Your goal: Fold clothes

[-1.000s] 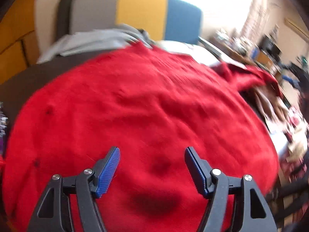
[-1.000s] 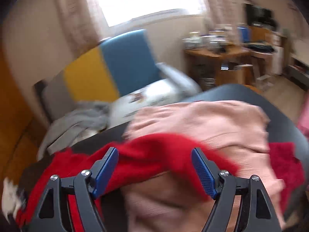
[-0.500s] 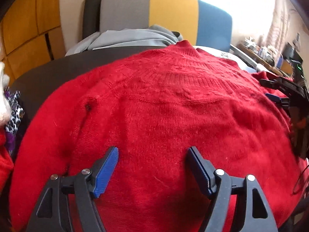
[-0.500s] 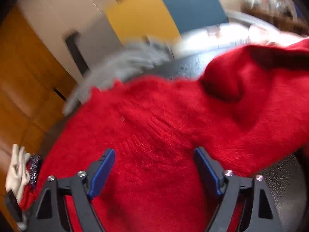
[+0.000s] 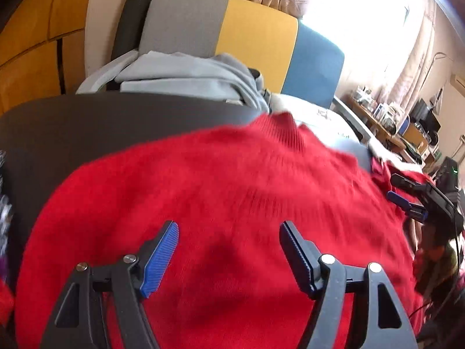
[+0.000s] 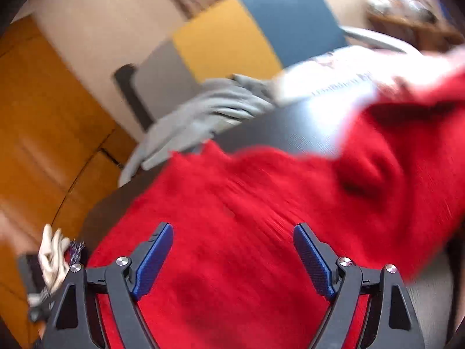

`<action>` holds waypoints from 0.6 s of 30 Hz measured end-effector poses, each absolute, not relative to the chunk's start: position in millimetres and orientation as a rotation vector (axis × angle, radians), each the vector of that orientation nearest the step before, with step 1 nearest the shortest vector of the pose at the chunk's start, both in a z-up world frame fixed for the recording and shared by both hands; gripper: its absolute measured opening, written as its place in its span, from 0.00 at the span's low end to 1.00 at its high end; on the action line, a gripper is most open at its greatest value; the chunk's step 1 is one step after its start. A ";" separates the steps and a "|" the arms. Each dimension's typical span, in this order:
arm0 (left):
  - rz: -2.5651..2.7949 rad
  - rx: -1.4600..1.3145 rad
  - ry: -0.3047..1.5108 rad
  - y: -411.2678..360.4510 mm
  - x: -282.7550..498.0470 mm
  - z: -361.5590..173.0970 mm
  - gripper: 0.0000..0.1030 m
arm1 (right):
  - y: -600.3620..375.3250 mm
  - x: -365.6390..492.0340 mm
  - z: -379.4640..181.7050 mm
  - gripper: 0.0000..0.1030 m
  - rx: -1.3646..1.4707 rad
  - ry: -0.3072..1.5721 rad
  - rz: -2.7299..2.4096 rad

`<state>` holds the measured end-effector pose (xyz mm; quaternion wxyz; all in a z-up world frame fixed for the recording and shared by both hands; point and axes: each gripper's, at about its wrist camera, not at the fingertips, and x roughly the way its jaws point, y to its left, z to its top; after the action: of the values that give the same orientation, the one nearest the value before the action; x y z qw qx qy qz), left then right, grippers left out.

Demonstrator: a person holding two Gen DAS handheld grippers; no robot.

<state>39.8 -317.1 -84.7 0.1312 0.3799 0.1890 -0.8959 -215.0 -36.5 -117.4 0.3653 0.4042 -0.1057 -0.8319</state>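
A red sweater [image 5: 232, 203] lies spread over a dark bench [image 5: 87, 122], its collar toward a striped headboard [image 5: 232, 29] and a grey garment [image 5: 180, 72]. The left claw [image 5: 228, 250] hangs over the sweater's middle, spread wide and pinching nothing. The right claw [image 6: 232, 250] is opening wider over the same fabric, with nothing pressed between its pads; a sleeve [image 6: 407, 151] is bunched on its right. The risk, as I judge it, is a grab on the fuzzy knit that takes both layers or only fluff, so the fold drags crooked. The bunched sleeve could get trapped inside the fold. Blur makes the edges hard to judge.
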 end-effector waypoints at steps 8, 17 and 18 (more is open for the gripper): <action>-2.521 1.223 0.366 -339.6 -61.5 -119.7 0.71 | -134.0 -260.1 -145.6 0.82 1.155 0.017 -1.986; -2.491 1.165 0.328 -368.7 -100.9 -132.9 0.82 | -118.1 -287.8 -158.5 0.75 1.126 -0.046 -2.333; -2.491 1.164 0.318 -367.4 -101.5 -132.7 0.82 | -121.4 -285.6 -158.1 0.78 1.124 -0.020 -2.333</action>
<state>-101.5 -367.4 -132.7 0.1858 0.4133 0.1130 -0.8842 -285.6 -121.4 -158.1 0.2726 0.4176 -0.0074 -0.8667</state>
